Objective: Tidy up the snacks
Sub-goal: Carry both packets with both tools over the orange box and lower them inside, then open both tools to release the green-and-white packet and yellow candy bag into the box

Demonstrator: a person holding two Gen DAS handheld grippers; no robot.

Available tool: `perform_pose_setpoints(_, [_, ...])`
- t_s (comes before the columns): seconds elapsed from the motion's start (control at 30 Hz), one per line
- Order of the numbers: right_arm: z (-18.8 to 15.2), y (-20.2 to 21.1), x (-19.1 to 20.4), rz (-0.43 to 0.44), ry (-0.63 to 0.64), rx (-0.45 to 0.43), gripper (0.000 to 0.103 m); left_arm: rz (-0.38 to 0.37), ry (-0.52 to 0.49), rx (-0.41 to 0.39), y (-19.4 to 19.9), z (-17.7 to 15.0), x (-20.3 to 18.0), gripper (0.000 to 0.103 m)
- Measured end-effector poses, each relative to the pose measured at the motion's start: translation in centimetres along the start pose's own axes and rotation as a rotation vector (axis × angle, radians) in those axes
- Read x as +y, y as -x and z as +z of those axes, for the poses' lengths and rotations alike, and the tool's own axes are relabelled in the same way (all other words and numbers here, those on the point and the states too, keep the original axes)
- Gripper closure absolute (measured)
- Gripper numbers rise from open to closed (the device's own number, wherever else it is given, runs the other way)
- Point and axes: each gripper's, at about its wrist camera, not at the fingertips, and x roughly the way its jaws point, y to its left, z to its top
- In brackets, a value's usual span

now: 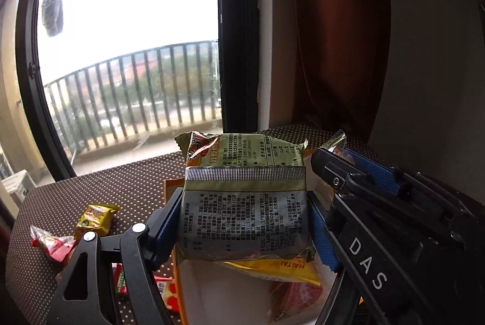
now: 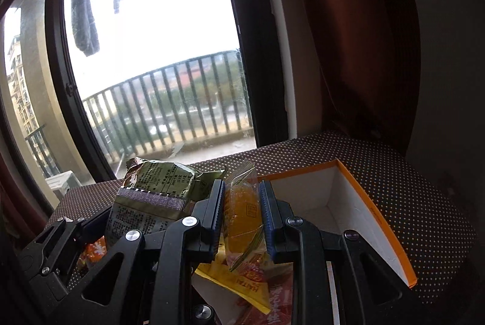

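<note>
My left gripper (image 1: 245,222) is shut on a green snack packet (image 1: 242,197) with printed text, held above the orange-rimmed white box (image 1: 212,294). The same packet shows in the right wrist view (image 2: 154,191), to the left. My right gripper (image 2: 242,209) is shut on a clear-wrapped yellow cake (image 2: 242,212), held over the box (image 2: 376,216). The right gripper's body shows in the left wrist view (image 1: 379,222), close beside the packet. A yellow packet (image 2: 239,282) and a red packet (image 2: 272,306) lie inside the box under both grippers.
The box stands on a brown dotted table (image 2: 424,203) by a window with a balcony railing (image 1: 136,88). Loose snacks lie on the table at left: a yellow packet (image 1: 94,219) and red packets (image 1: 54,246). A brown curtain (image 1: 339,37) hangs behind.
</note>
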Motion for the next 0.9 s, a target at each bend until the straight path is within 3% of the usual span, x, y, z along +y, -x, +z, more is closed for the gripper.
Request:
perform_pose_setpoints(0.2, [0.0,-1.2,-2.2,-0.046,-0.023,0.042,0.077,-0.037,-0.017,0.063,-3.2,0.4,-0.6,0.026])
perform_pose_setpoints(0.5, [-0.6,-5.5,-3.8,-0.044,-0.040,0.177,0.077,-0.027,-0.022,0.228,-8.4,1.0,0.9,0.022])
perform_pose_setpoints(0.7, [-0.8,-6.1,-3.7,-0.047,-0.022,0.210,0.077,-0.042,-0.020,0.280,-9.2,1.2,0.9,0.017])
perform_pose_setpoints(0.9, [-0.3,-7.6,-3.2,-0.065,0.007,0.226,0.077,-0.011,-0.013,0.299,-9.7,1.6,1.0,0.016])
